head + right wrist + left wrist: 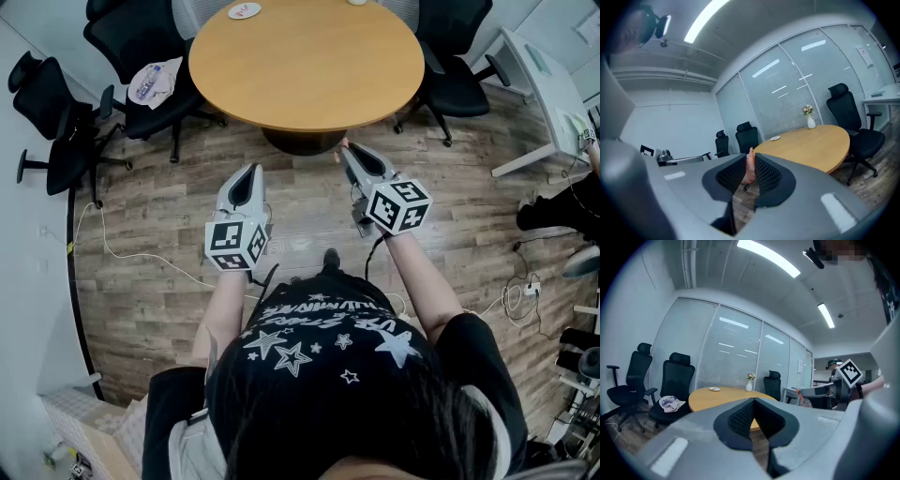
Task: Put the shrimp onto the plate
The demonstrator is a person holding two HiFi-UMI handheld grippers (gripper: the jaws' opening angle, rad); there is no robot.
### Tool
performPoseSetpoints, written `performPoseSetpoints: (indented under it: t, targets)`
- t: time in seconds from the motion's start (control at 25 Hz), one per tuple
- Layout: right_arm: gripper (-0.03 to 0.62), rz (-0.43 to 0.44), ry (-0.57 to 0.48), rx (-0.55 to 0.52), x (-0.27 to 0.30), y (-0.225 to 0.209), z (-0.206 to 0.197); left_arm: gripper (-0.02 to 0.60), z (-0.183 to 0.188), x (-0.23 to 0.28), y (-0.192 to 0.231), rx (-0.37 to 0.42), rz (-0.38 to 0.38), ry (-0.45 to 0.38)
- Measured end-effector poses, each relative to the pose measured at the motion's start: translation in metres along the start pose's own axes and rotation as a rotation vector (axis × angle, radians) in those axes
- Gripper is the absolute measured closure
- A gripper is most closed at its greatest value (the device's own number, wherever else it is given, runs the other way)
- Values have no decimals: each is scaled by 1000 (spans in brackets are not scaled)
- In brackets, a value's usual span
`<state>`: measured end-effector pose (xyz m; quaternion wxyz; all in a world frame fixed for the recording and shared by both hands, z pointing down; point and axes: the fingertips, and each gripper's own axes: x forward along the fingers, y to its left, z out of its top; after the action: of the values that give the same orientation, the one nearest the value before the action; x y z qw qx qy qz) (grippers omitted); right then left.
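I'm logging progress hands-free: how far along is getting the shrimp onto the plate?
Done: the shrimp is picked up, pinched between the right gripper's jaws. In hand: it is held at the table's near edge. Left: carry it to the plate at the far edge and release. The left gripper is shut, empty.

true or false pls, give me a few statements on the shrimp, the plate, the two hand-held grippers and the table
1. The right hand-held gripper grips the shrimp. True.
2. The left hand-held gripper grips something too. False: its jaws are together with nothing between them.
3. The shrimp lies on the plate. False: it is between the right hand-held gripper's jaws, and the plate sits at the far side of the table.
4. A vase with flowers stands on the table. True.
5. The table is square. False: it is round.
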<state>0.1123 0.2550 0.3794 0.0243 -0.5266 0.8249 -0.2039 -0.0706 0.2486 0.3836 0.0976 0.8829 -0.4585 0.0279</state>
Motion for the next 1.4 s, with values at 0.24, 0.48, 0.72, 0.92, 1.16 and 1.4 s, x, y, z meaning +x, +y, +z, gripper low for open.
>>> performPoseSetpoints:
  t: [0.24, 0.48, 0.72, 0.92, 1.16, 1.4]
  targets:
    - [536, -2, 7, -3, -7, 3, -3, 580, -1, -5, -3, -7, 3, 3]
    - [536, -18, 5, -8, -14, 12, -8, 580, -3, -15, -5, -11, -11, 2]
    - [536, -67, 9, 7, -26, 18, -22, 580, -12, -35, -5, -14, -19, 14]
    - [534, -78, 6, 45, -34, 29, -38, 580, -25, -54, 2, -25, -27, 21]
    - [534, -64, 24, 37, -33, 29, -41, 580, -30, -46, 8, 15, -40, 45]
    - [534, -42, 28, 46, -12, 5, -35, 580, -32, -26, 15, -14, 4, 48]
